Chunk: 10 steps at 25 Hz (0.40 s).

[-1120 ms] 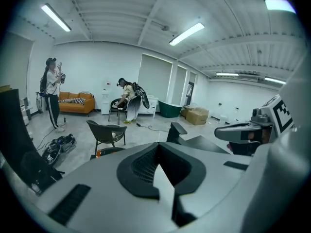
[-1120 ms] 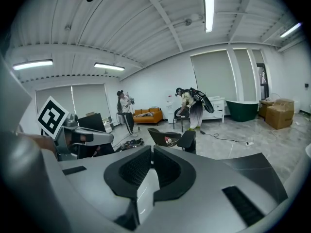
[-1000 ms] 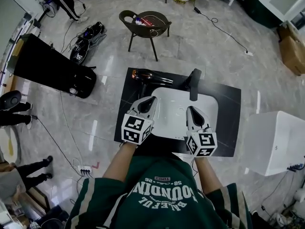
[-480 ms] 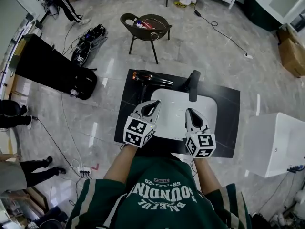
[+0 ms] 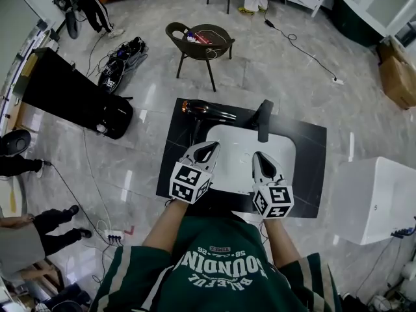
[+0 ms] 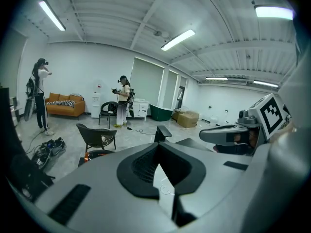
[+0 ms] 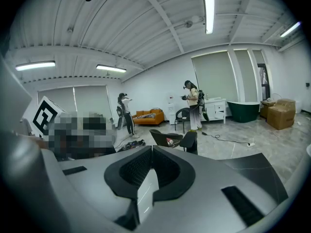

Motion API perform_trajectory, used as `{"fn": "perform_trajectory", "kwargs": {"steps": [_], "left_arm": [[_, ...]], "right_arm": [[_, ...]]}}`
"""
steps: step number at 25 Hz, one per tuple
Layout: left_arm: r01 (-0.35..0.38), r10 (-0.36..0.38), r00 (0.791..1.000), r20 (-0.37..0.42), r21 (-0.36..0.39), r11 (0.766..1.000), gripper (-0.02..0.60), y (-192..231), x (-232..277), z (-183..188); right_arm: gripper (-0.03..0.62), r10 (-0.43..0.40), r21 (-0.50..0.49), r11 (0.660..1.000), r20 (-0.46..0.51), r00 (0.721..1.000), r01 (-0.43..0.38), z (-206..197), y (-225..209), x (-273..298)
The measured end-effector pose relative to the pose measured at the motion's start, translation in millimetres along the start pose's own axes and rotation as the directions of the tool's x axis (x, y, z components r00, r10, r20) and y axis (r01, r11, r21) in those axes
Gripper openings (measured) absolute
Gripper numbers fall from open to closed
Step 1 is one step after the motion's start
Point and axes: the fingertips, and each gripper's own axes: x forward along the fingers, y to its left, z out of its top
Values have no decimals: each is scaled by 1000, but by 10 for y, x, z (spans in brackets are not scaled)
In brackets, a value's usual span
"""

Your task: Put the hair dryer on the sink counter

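- The left gripper (image 5: 208, 147), in grey moulded plastic with black ribbed pads, has its jaws brought together at the tips. Nothing is held between them. Only a narrow sliver of white surface shows through the gap lower down.
- The right gripper (image 5: 259, 155) is of the same make. Its jaws are likewise closed tip to tip on nothing.
- The black hair dryer with a copper-coloured end (image 5: 203, 108) lies on its side on the glossy black rectangular sink counter (image 5: 305, 149). It is beyond the left jaws and slightly to their left, clear of both grippers.
- The dryer's handle is hard to separate from the black counter in the head view. In the left gripper view the gripper shell hides nearly all of the dryer, leaving only an orange trace.
- The smooth white rounded-rectangle basin (image 5: 237, 147) lies directly under and ahead of both pairs of jaws.
- The black angular faucet (image 5: 264, 117) stands at the basin's far edge. It is just ahead of the right jaws and ahead and to the right of the left jaws.
- The dark round-seated chair on thin legs (image 5: 198, 36) stands on the polished grey tile floor, well beyond the jaws. The small items on its seat are too small to identify.
- The near edge of the counter is hidden by the person's arms and green sweatshirt.
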Motion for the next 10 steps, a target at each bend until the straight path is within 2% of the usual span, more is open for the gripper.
{"fn": "perform_trajectory", "kwargs": {"steps": [10], "left_arm": [[-5, 5, 1000, 2, -5, 1000, 11, 47, -74, -3]], "right_arm": [[44, 7, -11, 1000, -1, 1000, -7, 32, 91, 15]]}}
